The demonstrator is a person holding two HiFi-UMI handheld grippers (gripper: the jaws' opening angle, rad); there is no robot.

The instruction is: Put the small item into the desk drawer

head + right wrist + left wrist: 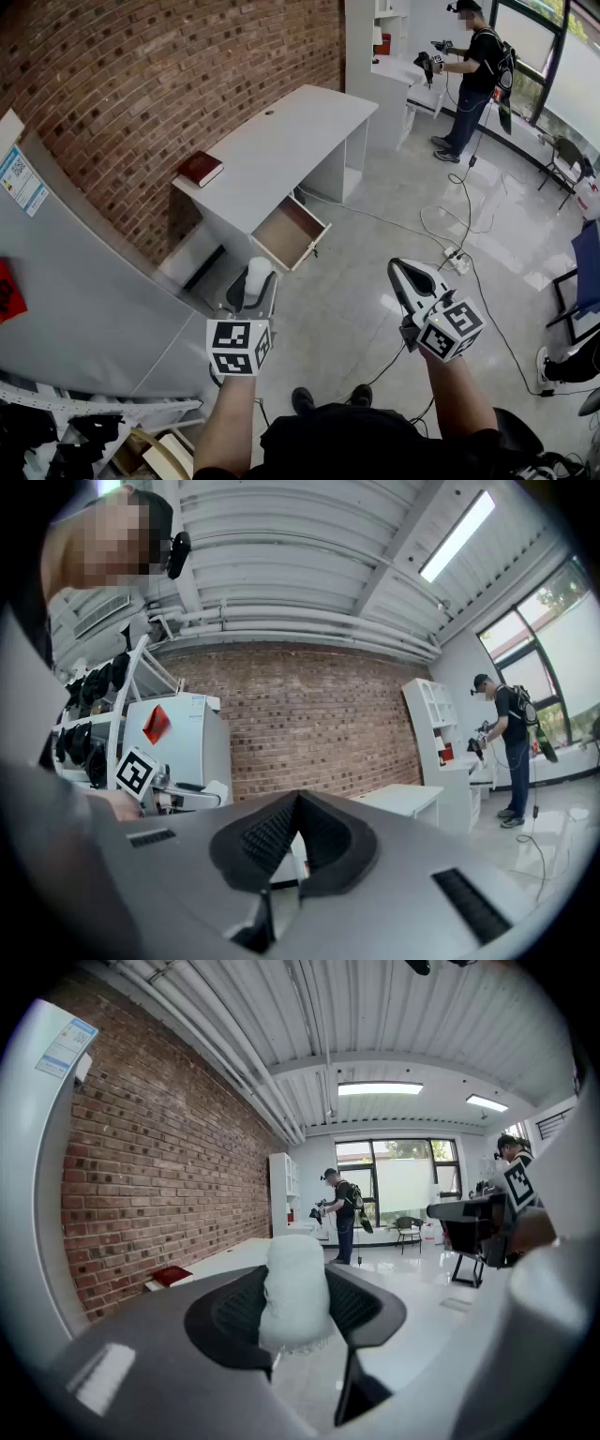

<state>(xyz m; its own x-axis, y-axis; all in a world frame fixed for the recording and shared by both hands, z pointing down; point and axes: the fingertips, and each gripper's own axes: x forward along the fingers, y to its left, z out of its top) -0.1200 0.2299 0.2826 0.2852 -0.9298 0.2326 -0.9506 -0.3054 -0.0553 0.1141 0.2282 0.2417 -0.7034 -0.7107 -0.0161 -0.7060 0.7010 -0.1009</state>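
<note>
My left gripper is shut on a small white cylindrical item, held upright above the floor; in the left gripper view the white item fills the gap between the black pads. The right gripper hangs to the right at about the same height, its jaws shut with nothing between them. Ahead stands the white desk against the brick wall, and its drawer is pulled open, showing a bare wooden bottom.
A red book lies on the desk's near end. A grey cabinet stands at the left. Cables and a power strip lie on the glossy floor at the right. Another person stands far back by a white shelf.
</note>
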